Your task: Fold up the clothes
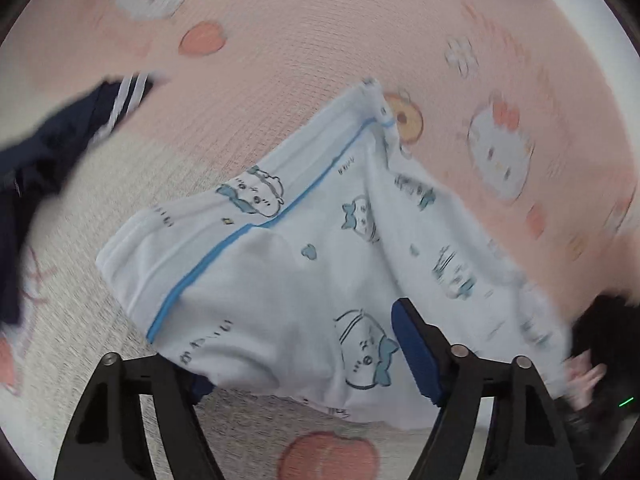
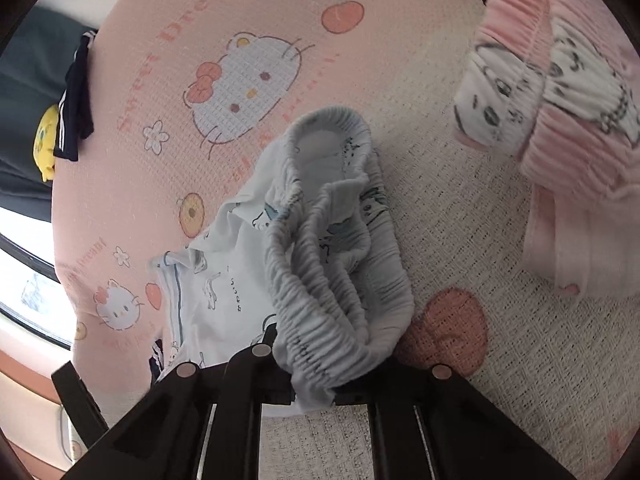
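White shorts (image 1: 280,264) with a blue side stripe and cartoon prints lie rumpled on the bed cover. In the left wrist view my left gripper (image 1: 308,364) stands open over their lower edge. Its right blue pad (image 1: 416,352) rests on top of the cloth, and the left pad is hidden under it. In the right wrist view my right gripper (image 2: 308,364) is shut on the gathered elastic waistband (image 2: 320,280) of the same shorts (image 2: 208,280), which bunches up in front of the fingers. A hand (image 1: 588,376) holds that gripper at the right edge of the left view.
A pink and cream bed cover (image 1: 320,40) with cat and peach prints lies under everything. A navy garment with white stripes (image 1: 100,120) lies left of the shorts, also visible as (image 2: 76,104). Pink clothes (image 2: 560,100) sit at the far right. A yellow plush toy (image 2: 46,140) lies by the bed's edge.
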Motion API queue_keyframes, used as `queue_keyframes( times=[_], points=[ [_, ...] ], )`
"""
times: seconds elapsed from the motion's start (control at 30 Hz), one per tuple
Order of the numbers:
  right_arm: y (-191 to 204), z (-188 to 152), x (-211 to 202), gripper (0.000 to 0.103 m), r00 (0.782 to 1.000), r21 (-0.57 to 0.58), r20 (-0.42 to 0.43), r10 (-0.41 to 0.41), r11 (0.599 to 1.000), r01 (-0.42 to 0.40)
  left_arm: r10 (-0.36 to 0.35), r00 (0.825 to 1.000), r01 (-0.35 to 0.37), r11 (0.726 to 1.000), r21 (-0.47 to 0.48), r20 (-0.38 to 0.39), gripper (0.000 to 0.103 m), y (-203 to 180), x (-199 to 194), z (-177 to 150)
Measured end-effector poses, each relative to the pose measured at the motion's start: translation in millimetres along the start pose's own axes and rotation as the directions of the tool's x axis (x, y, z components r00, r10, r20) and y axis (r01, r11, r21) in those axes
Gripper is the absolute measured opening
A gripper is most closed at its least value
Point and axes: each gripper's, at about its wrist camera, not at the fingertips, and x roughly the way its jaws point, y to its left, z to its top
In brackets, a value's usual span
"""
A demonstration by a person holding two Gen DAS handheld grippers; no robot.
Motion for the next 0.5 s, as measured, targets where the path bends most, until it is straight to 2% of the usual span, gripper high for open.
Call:
queue_keyframes(
  times=[0.07, 0.1, 0.13, 0.17, 0.2, 0.23, 0.27, 0.33, 0.43, 0.5],
  points=[
    [-2, 0, 0, 0.007, 1.0, 0.008, 0.002, 0.009, 1.0, -0.009, 0.084, 0.996, -0.086, 0.992, 0.095, 0.023, 0.074, -15, 5, -4],
    [-3, 1, 0, 0.007, 1.0, 0.016, -0.001, 0.015, 1.0, -0.015, 0.109, 0.993, -0.112, 0.987, 0.118, 0.035, 0.074, -19, 6, -5],
    [-6, 1, -1, 0.008, 1.0, 0.029, -0.009, 0.024, 0.999, -0.024, 0.116, 0.992, -0.12, 0.987, 0.108, 0.04, 0.068, -18, 6, -4],
    [-8, 3, -1, 0.009, 0.999, 0.05, -0.021, 0.036, 0.998, -0.035, 0.114, 0.993, -0.117, 0.99, 0.075, 0.043, 0.064, -13, 5, -1],
    [-10, 5, 0, 0.009, 0.999, 0.063, -0.029, 0.04, 0.997, -0.038, 0.105, 0.993, -0.107, 0.993, 0.039, 0.049, 0.05, -7, 3, 2],
    [-10, 6, 1, 0.009, 0.999, 0.066, -0.038, 0.039, 0.997, -0.036, 0.094, 0.995, -0.094, 0.996, 0.008, 0.046, 0.041, -1, 2, 6],
    [-11, 7, 1, 0.01, 0.998, 0.07, -0.046, 0.037, 0.997, -0.034, 0.082, 0.996, -0.081, 0.997, -0.019, 0.04, 0.038, 5, 2, 10],
    [-9, 7, 1, 0.01, 0.998, 0.056, -0.056, 0.024, 0.998, -0.021, 0.068, 0.997, -0.067, 0.997, -0.044, 0.026, 0.025, 13, 2, 16],
    [1, 6, -1, 0.011, 0.997, 0.004, -0.071, -0.021, 1.0, 0.021, 0.056, 0.998, -0.055, 0.997, -0.052, 0.004, 0.021, 18, 2, 23],
    [12, 6, 2, 0.011, 0.993, -0.085, -0.082, -0.082, 0.993, 0.075, 0.065, 0.998, -0.064, 0.998, -0.027, 0.011, 0.018, 16, -1, 25]
  ],
)
